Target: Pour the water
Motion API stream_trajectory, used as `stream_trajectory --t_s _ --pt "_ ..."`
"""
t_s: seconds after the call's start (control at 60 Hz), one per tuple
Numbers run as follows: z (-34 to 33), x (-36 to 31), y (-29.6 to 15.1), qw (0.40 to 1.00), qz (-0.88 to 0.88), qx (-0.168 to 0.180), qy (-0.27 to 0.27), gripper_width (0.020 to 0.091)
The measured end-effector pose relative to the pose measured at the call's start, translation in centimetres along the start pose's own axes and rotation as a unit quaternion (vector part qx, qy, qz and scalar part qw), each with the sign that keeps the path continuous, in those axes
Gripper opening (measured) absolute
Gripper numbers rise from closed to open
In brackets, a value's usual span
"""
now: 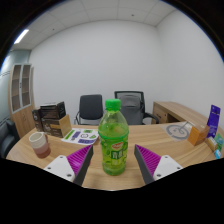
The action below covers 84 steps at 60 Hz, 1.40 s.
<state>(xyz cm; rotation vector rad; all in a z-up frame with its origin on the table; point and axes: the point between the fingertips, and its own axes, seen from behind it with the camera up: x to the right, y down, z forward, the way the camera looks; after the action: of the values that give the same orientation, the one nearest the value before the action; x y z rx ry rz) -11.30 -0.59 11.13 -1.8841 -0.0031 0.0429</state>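
gripper-mounted, facing forward, low over table (pixel 160 140)

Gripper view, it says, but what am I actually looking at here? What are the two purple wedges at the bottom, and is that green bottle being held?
This picture comes from a camera riding on a hand-held gripper, a two-finger tool a person carries; there is no robot arm. The purple wedges are pads on the inner faces of its two fingers. The green bottle stands upright on the wooden table between them. Whether the pads press on it or just flank it, I cannot tell. Beside the left finger sits a small cup. Farther back are boxes, some papers and two office chairs. The job is pouring water, and the bottle's cap looks still on.
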Motion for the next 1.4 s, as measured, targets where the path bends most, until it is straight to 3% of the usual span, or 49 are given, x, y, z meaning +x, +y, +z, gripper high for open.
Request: stream_trajectory --t_s 0.133,0.317,0.433,0.567,0.733,1.0,1.217,1.4 --pt "5.5 -2.1 -1.8 1.0 -0.011 0.024 -0.001 0.0822" --pt "8.4 -4.1 -2.6 0.999 -0.026 0.043 -0.007 0.0591" --pt "8.9 -2.7 -2.1 0.998 -0.031 0.056 -0.006 0.0528" --pt "10.4 -0.7 -1.6 0.998 -0.043 0.053 -0.003 0.0374" --pt "12.9 2.0 -1.1 0.992 -0.12 0.041 0.023 0.0374" --pt "11.3 -4.5 -2.6 0.93 -0.366 -0.008 0.041 0.0374" --pt "12.0 -11.3 -4.1 0.807 -0.588 -0.019 0.037 0.0371" --pt "12.6 -13.3 -5.1 0.669 -0.74 -0.03 0.069 0.0371"
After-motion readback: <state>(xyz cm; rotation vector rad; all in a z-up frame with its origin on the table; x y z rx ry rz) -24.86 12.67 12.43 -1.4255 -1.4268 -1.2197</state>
